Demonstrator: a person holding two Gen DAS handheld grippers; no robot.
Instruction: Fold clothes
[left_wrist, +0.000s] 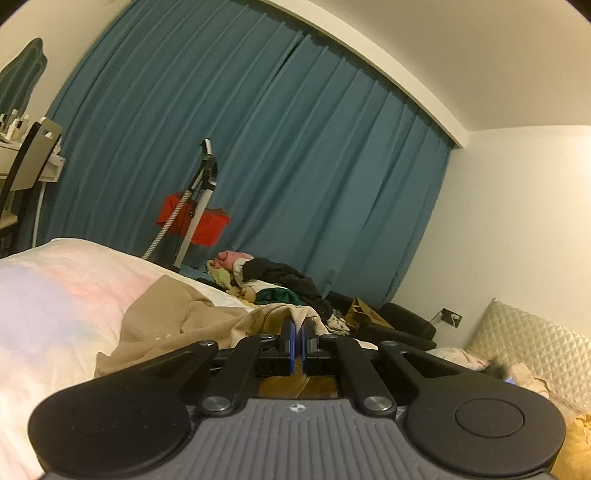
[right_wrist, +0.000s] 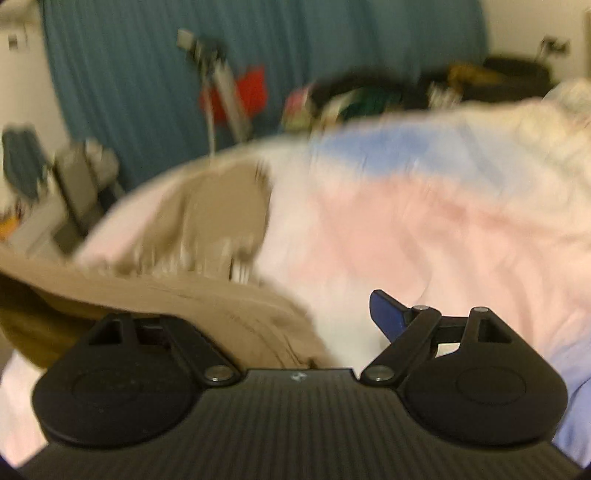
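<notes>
L gripper (left_wrist: 297, 326) had its blue pads pressed together, pinching a fold of the tan garment (left_wrist: 177, 317), which bunched up over the fingertips and trailed left and near across the bed (left_wrist: 55, 295). The garment lay crumpled on the pastel pink/blue/white cover, partly lifted at the pinch. R gripper (right_wrist: 280, 314) was spread wide: its right blue pad (right_wrist: 388, 314) stood clear over the cover, while the left finger was hidden under the tan cloth draped over that side, so nothing was gripped as far as could be seen. In the R wrist view the garment ran from the near left, over the gripper's left side, to a flatter part further out on the bed; that view was motion-blurred, so details were unclear. Beyond the bed, a pile of mixed clothes (left_wrist: 273, 280) sat at the far edge, w/ a tripod (left_wrist: 195, 206) and a red item (left_wrist: 192, 221) left of it in front of the teal curtain (left_wrist: 277, 147). A chair (left_wrist: 26, 162) stood far left; a quilted headboard (left_wrist: 532, 339) was at right.
</notes>
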